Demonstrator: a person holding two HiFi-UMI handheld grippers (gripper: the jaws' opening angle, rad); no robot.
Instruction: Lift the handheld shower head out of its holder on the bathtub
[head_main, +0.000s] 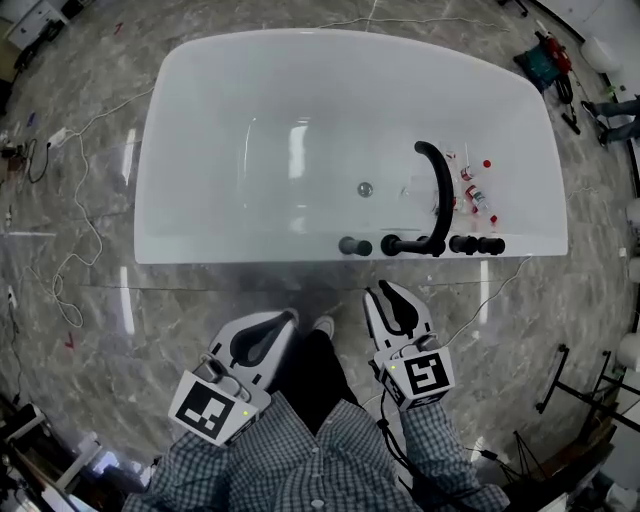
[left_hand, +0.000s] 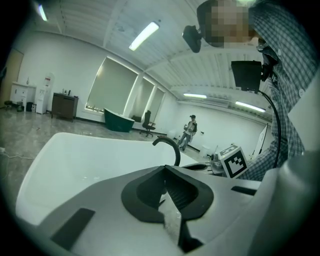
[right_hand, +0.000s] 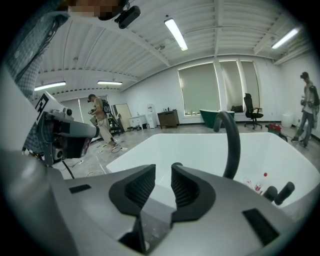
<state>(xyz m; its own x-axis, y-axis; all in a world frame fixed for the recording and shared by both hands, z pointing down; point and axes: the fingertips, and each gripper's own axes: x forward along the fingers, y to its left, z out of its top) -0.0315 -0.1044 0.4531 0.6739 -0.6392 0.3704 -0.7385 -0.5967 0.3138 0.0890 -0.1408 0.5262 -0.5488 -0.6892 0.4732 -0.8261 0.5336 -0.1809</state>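
Marble floor (head_main: 100, 300), white bathtub (head_main: 200, 150): approach stage. Left gripper (head_main: 288, 318) jaws meet; right gripper (head_main: 383, 291) jaws apart, empty. Next: reach the rim-mounted shower head (head_main: 478, 244).

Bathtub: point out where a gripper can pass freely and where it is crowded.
Free: the near rim left of the grey knob, and the left half of the basin, from the drain to the left wall. Crowded: the right end, where the black spout, black fittings and small bottles cluster.
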